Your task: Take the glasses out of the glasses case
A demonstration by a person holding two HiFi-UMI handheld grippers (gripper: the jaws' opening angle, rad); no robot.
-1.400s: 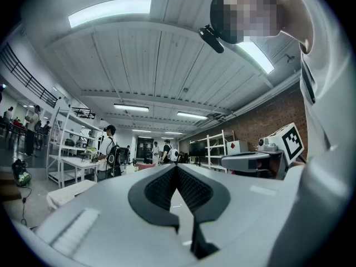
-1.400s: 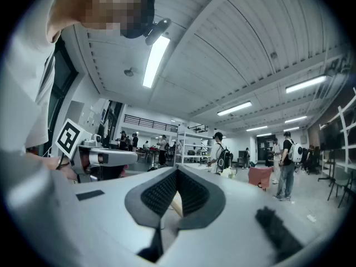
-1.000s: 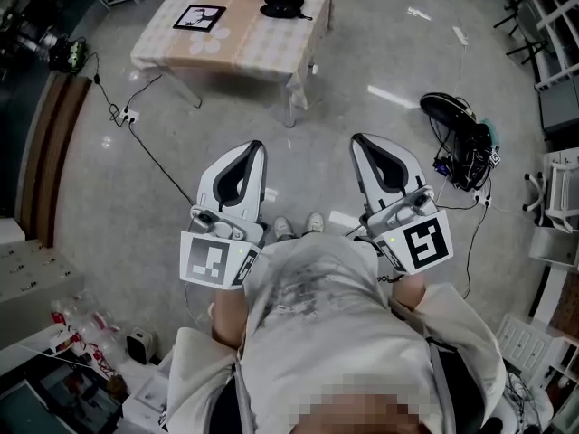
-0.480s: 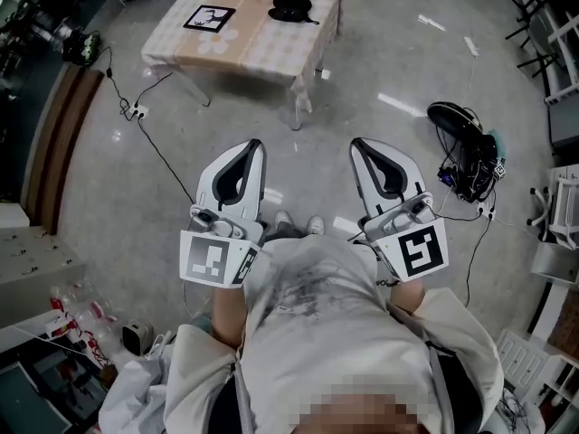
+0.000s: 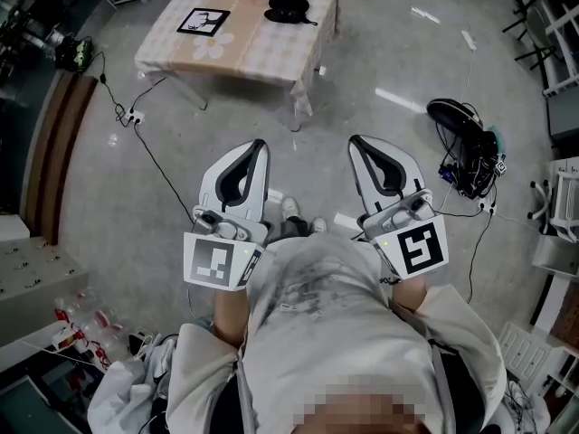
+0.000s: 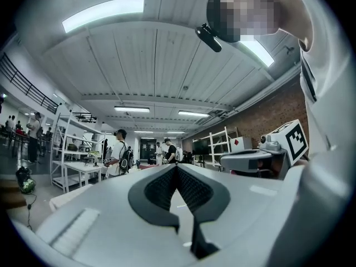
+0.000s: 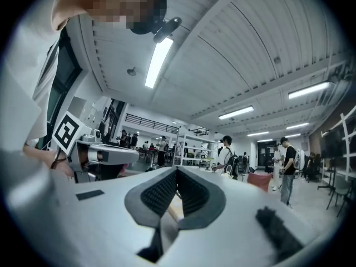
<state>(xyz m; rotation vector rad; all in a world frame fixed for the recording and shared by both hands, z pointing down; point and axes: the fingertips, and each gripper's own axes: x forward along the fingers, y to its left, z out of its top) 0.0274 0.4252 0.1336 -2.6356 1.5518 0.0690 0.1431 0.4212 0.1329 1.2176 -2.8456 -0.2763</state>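
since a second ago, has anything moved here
Only the person's left shoe has stepped forward. The left gripper and right gripper stay shut and empty, and the table with the black case remains far ahead.

Right tongs pressed together, nothing between; left tongs near at left; people stand beyond.

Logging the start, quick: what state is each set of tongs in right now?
Left tongs: closed, holding nothing.
Right tongs: closed, holding nothing.
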